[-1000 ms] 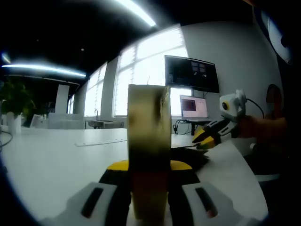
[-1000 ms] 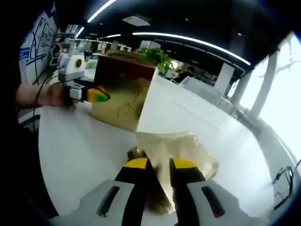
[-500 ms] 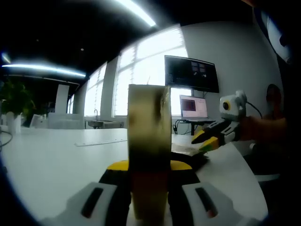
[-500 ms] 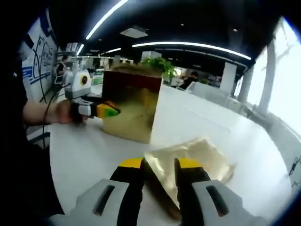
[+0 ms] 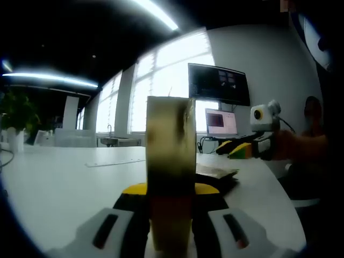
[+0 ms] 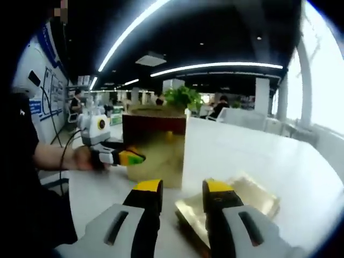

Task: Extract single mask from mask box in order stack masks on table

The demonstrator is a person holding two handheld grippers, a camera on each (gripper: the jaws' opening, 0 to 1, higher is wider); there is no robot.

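While left gripper (image 5: 171, 189) clamps box (image 5: 171, 177): steady.
Right gripper (image 6: 183, 189): jaws apart — empty.
Masks (image 6: 236, 200): light, floppy — pinch one edge.

I can read no text: the far monitor (image 5: 219, 84), the laptop screen (image 5: 221, 122) below it and the wall poster (image 6: 47, 86) at left are all too blurred.
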